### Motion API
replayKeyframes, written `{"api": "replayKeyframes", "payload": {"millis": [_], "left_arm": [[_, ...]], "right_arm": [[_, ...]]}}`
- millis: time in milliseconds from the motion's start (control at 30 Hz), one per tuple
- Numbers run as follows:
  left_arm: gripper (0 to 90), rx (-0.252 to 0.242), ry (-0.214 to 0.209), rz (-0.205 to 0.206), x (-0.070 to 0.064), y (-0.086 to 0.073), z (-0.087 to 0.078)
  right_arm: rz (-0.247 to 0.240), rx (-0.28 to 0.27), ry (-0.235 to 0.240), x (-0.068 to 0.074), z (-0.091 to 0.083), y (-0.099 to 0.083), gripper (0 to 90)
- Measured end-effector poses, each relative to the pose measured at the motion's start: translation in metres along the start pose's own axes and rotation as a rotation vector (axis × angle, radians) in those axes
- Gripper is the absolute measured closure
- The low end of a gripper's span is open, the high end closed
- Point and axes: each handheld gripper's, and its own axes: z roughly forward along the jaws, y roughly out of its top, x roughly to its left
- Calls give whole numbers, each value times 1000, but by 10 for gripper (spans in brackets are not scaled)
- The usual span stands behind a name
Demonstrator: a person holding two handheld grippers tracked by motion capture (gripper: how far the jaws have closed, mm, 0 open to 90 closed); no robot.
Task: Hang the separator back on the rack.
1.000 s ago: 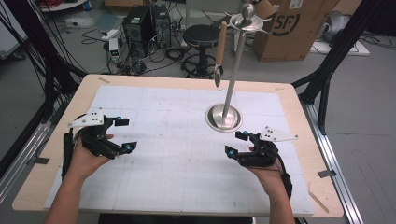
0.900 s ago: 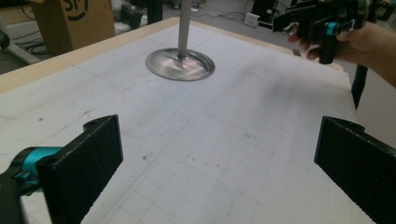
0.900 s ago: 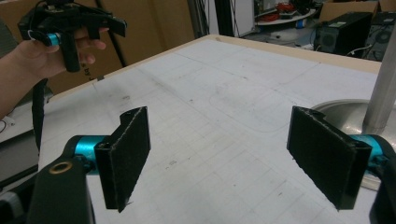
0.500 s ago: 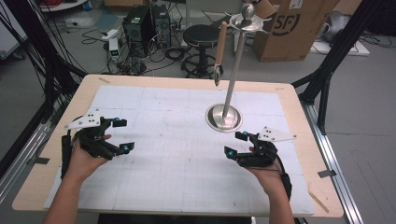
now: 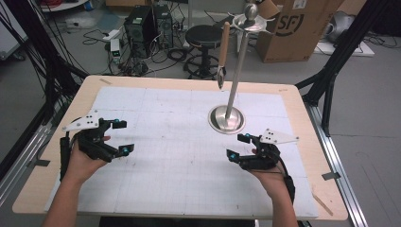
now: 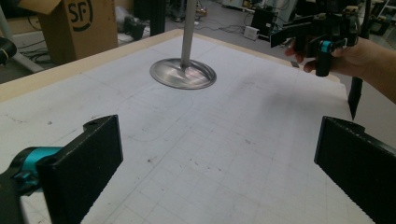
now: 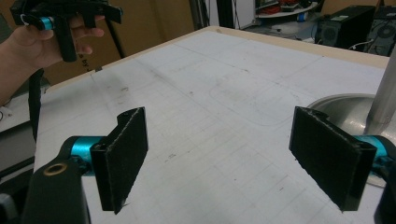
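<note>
Overhead, the wooden table (image 5: 302, 142) carries a white gridded mat (image 5: 189, 156), smudged with grey marks and faint pencil curves. Toward its far right stands a metal stand (image 5: 227, 118): a round shiny base with a slim pole rising to a small top plate, from which a brown-handled tool (image 5: 222, 52) hangs point down, clear of the mat.

The left gripper (image 5: 118, 137) sits at the mat's left side, held in a hand, its jaws spread wide with nothing between them. The right gripper (image 5: 239, 146) rests just in front of the stand's base, near it but apart, its jaws likewise wide and empty.

Beyond the table, the grey floor holds a black stool (image 5: 204, 35), a computer tower (image 5: 139, 23) with tangled cables, and a cardboard box (image 5: 293, 28) printed with "SF". Black frame struts (image 5: 331, 71) stand at both sides.
</note>
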Motion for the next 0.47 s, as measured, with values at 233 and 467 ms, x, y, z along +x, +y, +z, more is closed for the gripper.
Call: {"api": "replayKeyframes", "payload": {"millis": [233,467], "left_arm": [[17,12,0,3,0,-1,2],[16,15,-4,1,0,-1,3]], "right_arm": [[-6,2,2,0,1,0,185],[-6,3,3,0,1,0,185]]}}
